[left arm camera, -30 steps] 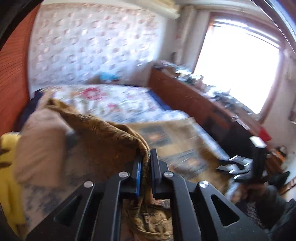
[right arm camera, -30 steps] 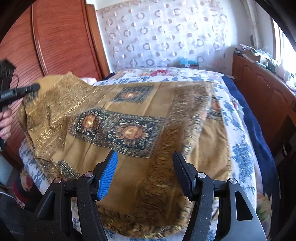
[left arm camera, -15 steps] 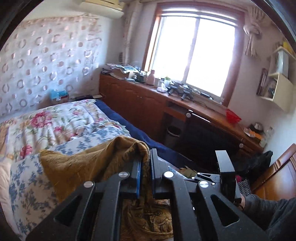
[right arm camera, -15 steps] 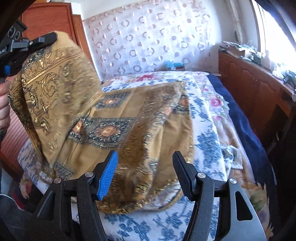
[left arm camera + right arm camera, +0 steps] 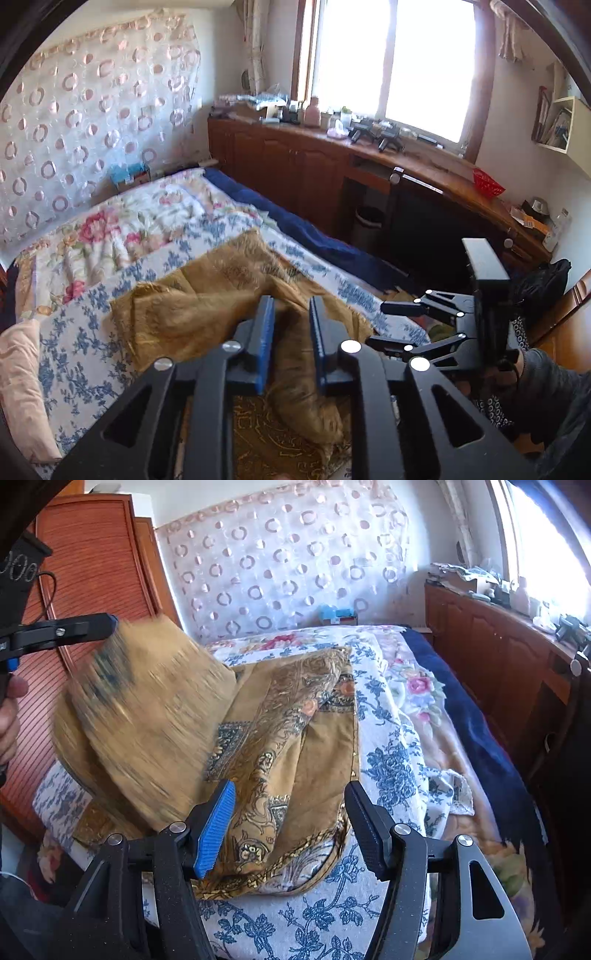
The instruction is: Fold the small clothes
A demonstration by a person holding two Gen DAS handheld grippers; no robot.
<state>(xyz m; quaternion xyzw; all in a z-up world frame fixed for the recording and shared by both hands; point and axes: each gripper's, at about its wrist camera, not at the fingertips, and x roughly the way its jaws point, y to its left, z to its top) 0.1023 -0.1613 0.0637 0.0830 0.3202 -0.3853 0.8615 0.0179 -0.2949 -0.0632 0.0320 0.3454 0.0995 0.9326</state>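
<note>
No brand, label, number or sign is legible in either view.

One candidate marking: on the dark strap (image 5: 20, 566) at 10 o'clock in the right wrist view, a row of pale ring shapes reads like "000"; whether these are digits or a plain pattern cannot be determined.

The small blue box (image 5: 338, 616) at 12 o'clock in the right wrist view, standing at the head of the bed, carries print that is too small to read. The same box (image 5: 130, 176) appears at 10 o'clock in the left wrist view, also unreadable.
</note>
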